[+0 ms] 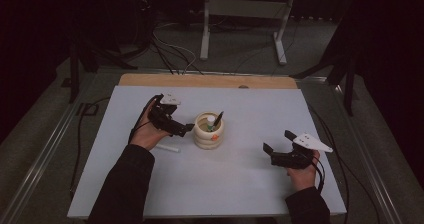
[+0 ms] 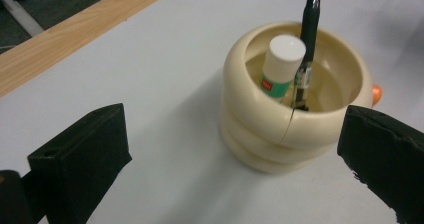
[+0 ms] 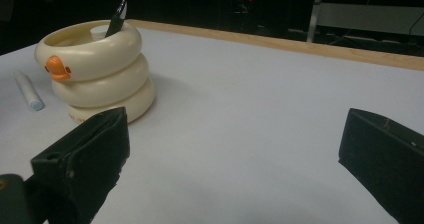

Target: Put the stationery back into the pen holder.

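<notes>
- Pen holder (image 1: 209, 131), cream, three stacked rings, orange duck bill on the side, sat mid-table on the white table (image 1: 150, 184), just right of the left gripper (image 1: 172, 124).
- Nearest first: right gripper (image 1: 280, 146) hovered low near the front right of the table, well apart from the holder; jaws stood wide, nothing between them.
- Right gripper view had the holder (image 3: 97, 76) off to its left, bill facing it, bare table between the jaws.
- Left gripper sat just beside the holder, jaws spread wide and empty; in its own view the holder (image 2: 295, 99) lay between and ahead of the two jaws, not touched.
- White marker (image 1: 166, 148) lay flat on the table near the left hand (image 1: 145, 131), just left of the holder; same marker (image 3: 29, 90) seen beside the holder's base.
- Inside the holder: black pen (image 2: 309, 29) leaning on the far rim, glue stick (image 2: 280, 66) with white cap upright beside it.
- Judgement: step in hand looked like collecting the loose marker into the holder.
- To do it well: turn the left jaws down over the marker's middle, across its length, close firmly so it doesn't roll.
- Lift clear of the rim, tip it upright, drop into the free gap away from pen and glue.
- Risk: bumping the light holder; the right gripper could steady its wall.
- Farthest: wooden edge strip (image 1: 207, 80) at the table's back.
</notes>
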Demonstrator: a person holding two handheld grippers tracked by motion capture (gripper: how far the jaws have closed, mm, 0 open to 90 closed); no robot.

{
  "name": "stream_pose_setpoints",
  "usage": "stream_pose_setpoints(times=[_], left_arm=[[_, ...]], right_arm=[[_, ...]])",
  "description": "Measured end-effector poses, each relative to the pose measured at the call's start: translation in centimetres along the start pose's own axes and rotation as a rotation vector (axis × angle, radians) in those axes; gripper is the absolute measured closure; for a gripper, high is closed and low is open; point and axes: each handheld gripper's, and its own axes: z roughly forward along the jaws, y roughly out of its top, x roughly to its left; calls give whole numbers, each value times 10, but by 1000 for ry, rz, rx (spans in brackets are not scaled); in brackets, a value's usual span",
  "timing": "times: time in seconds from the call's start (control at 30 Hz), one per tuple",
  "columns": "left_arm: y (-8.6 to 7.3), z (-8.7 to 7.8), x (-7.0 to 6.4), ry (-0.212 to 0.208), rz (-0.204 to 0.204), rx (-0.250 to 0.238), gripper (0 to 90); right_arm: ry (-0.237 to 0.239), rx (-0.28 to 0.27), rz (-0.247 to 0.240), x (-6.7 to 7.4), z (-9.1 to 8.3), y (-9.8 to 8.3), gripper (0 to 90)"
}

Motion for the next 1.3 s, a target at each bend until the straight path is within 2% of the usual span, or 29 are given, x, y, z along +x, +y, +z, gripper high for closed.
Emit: stream_pose_setpoints(times=[0.27, 0.63, 0.73, 1.03, 1.3], left_arm=[[-10, -7, 9, 16, -14, 10, 6], [-25, -15, 19, 49, -40, -2, 6], [-29, -15, 20, 60, -36, 8, 5], [-38, -18, 24, 75, -27, 33, 5], [-47, -19, 28, 84, -14, 86, 6]], right_arm=[[1, -2, 0, 0, -1, 0, 0], [9, -16, -1, -1, -3, 1, 0], [-5, -22, -4, 0, -5, 2, 0], [-6, -25, -6, -1, -6, 2, 0], [-8, -24, -8, -1, -6, 2, 0]])
